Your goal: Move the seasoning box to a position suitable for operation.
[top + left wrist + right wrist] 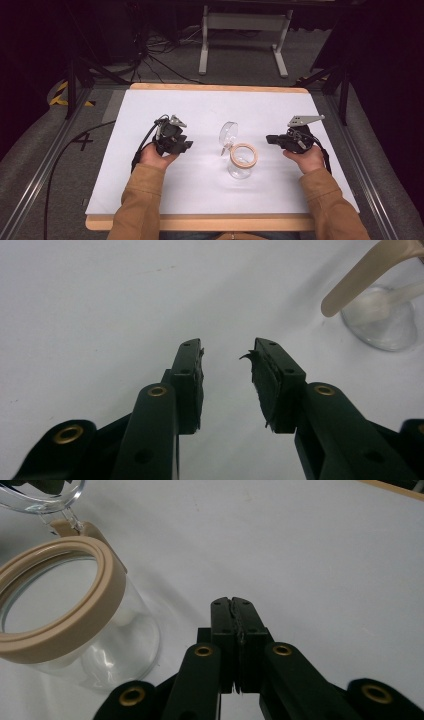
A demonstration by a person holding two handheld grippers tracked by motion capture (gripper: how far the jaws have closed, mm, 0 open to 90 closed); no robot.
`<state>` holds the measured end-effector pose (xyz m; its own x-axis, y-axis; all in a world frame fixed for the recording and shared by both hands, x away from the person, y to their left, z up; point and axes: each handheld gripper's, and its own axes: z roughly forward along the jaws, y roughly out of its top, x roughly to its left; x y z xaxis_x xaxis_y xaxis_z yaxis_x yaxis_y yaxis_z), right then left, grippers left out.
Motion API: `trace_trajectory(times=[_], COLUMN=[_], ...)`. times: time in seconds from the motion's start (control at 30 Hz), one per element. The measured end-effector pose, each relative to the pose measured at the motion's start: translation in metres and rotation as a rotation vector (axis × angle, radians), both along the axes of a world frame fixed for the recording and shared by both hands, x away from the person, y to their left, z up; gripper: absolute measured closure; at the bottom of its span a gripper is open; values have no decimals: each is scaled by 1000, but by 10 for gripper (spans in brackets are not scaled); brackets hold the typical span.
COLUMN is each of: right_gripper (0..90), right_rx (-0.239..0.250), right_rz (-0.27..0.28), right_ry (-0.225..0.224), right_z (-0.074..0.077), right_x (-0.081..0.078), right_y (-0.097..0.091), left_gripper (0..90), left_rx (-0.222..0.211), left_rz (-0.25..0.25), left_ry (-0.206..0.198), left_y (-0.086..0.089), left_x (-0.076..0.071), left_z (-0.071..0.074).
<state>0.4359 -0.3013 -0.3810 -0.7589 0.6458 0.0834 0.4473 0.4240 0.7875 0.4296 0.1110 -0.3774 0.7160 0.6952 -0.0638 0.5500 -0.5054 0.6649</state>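
High view, unlabelled glass jar [241, 161], lid [229, 132] open

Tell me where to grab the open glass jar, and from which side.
Take the glass jar by its clear wall, just below the tan rim ring. It stands upright, with the hinged lid swung open at its far-left side, so that side is blocked. Come in level from the right with the right tongs; they look shut now, so open them first.

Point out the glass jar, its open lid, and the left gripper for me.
glass jar [243, 156], high view, on its tan rim.
open lid [229, 132], high view, middle of the clear disc.
left gripper [227, 362], left gripper view, midway between its parted fingertips.
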Motion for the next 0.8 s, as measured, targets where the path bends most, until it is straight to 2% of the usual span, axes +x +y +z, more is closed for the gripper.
trace_trajectory(times=[0.23,0.33,0.63,0.8], right_gripper=[885,885,886,886], right_rx=[4,5,-4,-3], right_rz=[4,7,32,87], right_ry=[4,-1,0,12], right_z=[1,2,2,1], right_x=[-1,-1,-4,-6], right_y=[0,0,8,16], left_gripper=[636,631,610,593], left_rx=[-35,-30,-53,-82], left_rz=[-11,-15,-32,-60], left_ry=[-17,-24,-30,-31], left_y=[1,1,-1,-3], left_x=[-4,-5,-9,-15], left_z=[7,10,17,26])
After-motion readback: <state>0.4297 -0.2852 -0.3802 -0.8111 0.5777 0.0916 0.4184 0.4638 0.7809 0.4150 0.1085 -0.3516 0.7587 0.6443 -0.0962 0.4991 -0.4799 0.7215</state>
